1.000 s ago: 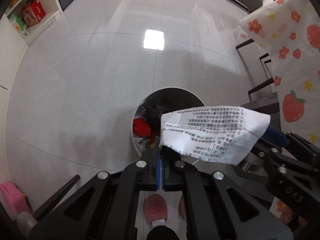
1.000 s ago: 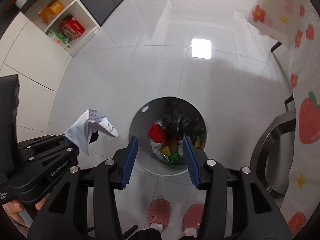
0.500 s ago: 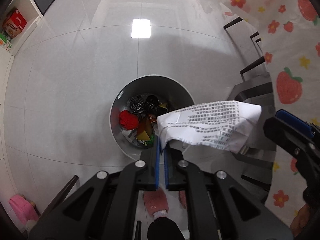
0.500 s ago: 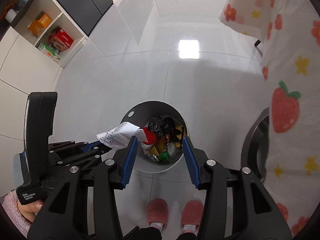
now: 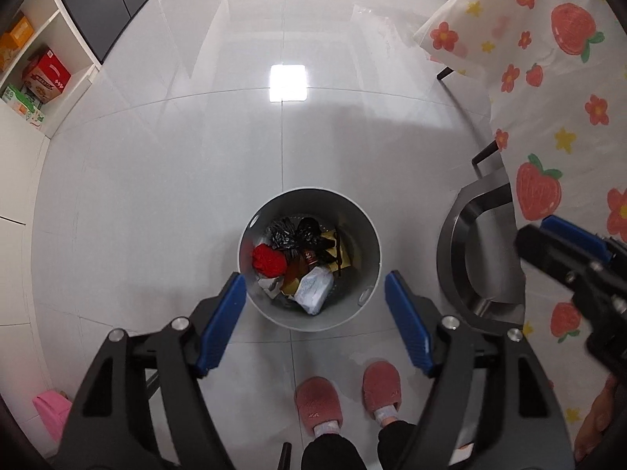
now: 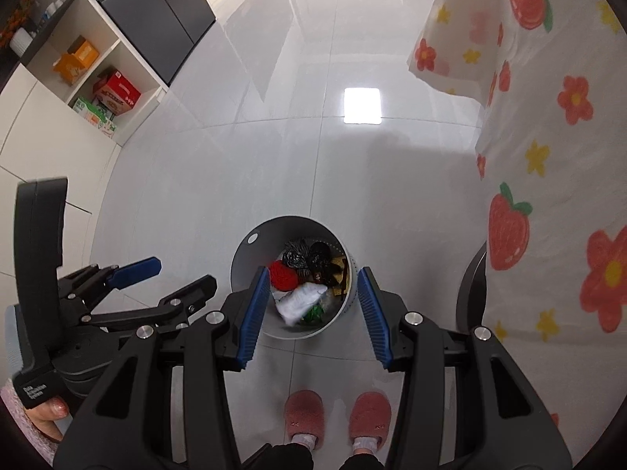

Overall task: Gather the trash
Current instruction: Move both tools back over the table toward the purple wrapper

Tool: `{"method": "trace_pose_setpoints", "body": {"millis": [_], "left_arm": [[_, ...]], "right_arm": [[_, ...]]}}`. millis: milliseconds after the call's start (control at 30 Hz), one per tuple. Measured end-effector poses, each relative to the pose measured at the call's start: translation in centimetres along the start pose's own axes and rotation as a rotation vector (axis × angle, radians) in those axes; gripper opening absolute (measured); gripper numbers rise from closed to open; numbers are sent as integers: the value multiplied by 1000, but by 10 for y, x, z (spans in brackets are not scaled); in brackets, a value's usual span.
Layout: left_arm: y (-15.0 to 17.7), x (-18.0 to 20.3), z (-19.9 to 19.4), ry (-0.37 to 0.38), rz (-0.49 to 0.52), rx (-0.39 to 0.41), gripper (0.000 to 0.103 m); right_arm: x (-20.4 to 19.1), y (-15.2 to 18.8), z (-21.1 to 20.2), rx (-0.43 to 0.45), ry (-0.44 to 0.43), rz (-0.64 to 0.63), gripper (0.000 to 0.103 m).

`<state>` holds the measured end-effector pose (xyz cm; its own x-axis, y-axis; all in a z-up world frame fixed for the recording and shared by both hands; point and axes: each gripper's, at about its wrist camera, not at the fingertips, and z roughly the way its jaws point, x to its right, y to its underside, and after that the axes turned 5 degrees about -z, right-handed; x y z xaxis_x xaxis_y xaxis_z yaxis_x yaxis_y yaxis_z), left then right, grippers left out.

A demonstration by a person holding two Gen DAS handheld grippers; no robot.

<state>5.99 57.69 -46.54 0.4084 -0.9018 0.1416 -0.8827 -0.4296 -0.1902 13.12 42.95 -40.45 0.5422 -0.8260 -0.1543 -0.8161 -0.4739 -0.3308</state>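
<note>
A grey round trash bin stands on the floor below both grippers; it also shows in the right wrist view. Inside lie a white printed paper wrapper, also seen in the right wrist view, a red ball of trash, black crumpled bags and other scraps. My left gripper is open and empty above the bin; it also appears at the left of the right wrist view. My right gripper is open and empty above the bin.
A table with a strawberry-and-flower cloth hangs at the right, with a metal chair base under it. White shelves with boxes and a dark cabinet stand at the left. The person's pink slippers are just behind the bin.
My left gripper has opened and let go of the white paper wrapper, which has dropped into the bin. Both grippers have risen above the bin.
</note>
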Motion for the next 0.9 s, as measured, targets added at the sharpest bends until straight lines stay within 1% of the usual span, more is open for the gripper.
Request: {"method": "trace_pose_setpoints", "body": {"millis": [100,200,233,333,500,567,667,767,900], "left_arm": [[-2,6,-15,-13,-3,-14,73],[-2,15,-50,-18,10,-7,73],[-2,21,-61,-20,15,1,73],[0,37,-111,-16,30,27,73],[6,82,-187,38,89,65,73],[11,107,-213,64,134,87,73],[20,150,-245,98,206,118,73],[30,200,-270,123,278,152,73],[50,267,-294,148,331,192,73]], "right_arm": [[-2,0,-24,15,-11,6,45],[-9,-2,-60,37,-12,-7,45],[-10,-2,-77,44,-15,-13,45],[-11,2,-131,75,-10,-29,45],[5,18,-229,148,31,-4,45],[20,28,-267,183,62,25,45],[50,46,-312,230,100,83,45],[92,70,-348,270,137,154,45],[155,106,-389,311,190,211,45]]}}
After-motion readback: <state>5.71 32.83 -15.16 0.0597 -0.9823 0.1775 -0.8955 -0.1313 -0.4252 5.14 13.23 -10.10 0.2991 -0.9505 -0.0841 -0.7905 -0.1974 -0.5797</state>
